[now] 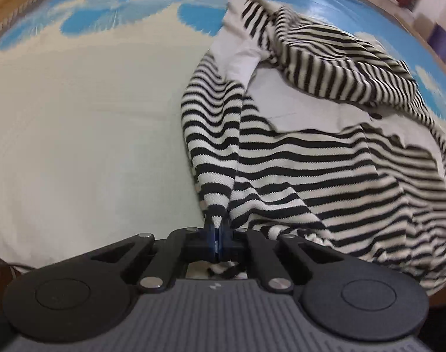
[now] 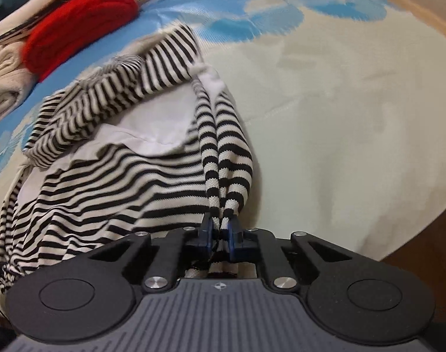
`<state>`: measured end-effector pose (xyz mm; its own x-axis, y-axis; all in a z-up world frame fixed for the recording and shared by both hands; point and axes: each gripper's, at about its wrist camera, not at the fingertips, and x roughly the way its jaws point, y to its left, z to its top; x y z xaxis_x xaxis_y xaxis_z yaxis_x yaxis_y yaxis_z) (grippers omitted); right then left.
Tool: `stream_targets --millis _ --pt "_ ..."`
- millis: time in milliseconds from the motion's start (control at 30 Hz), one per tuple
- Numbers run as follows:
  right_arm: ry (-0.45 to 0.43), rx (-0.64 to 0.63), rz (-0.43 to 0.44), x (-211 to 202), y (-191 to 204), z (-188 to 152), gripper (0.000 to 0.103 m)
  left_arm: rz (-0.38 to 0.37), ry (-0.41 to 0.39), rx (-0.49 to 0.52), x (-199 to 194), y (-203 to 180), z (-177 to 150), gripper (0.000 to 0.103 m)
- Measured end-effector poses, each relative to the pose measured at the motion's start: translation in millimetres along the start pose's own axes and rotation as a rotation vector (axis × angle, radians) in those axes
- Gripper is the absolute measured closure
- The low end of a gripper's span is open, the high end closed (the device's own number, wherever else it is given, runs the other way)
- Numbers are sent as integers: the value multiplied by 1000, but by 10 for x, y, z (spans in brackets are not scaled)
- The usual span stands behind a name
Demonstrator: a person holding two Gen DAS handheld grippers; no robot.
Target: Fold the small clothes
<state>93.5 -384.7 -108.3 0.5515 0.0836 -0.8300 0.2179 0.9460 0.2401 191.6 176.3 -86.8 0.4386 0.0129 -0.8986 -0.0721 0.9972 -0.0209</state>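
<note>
Nearest, the left hand-held gripper (image 1: 218,234) is clamping a bunched edge of the striped top (image 1: 325,152), jaws pressed together on the cloth. Likewise the right hand-held gripper (image 2: 220,231) is pinching a thicker roll of the same top (image 2: 120,170), jaws nearly closed around the doubled fabric.

The top is lying crumpled on the bed, spreading away from both grippers, its near edge lifted in the two grips. A plain white panel (image 1: 305,108) is showing among the stripes; which part of the garment it is, I cannot tell.

Judging by the drape, the knit is light, soft and stretchy, sagging between holds; it is likely needing hem or shoulder corners taken, not mid-folds, to spread flat.

The bedcover (image 1: 91,132) is offering broad bare cream room just beside the top, on the outer side in each view. Farther off, the blue pattern is beginning, and a pile with a red garment (image 2: 82,29) is sitting well apart near the far edge. The bed's edge is curving close at the frame corners.
</note>
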Motion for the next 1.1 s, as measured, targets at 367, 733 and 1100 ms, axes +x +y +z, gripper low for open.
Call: stream_targets --millis 367,733,1100 --pt "-133 -12 28 -479 -27 -8 94 -24 -108 32 -407 -6 -81 101" --pt "-124 11 -6 -484 42 8 94 -23 -103 31 -385 54 11 101" --pt "-131 -7 -25 -442 117 -10 94 -29 -122 18 -411 49 -26 101"
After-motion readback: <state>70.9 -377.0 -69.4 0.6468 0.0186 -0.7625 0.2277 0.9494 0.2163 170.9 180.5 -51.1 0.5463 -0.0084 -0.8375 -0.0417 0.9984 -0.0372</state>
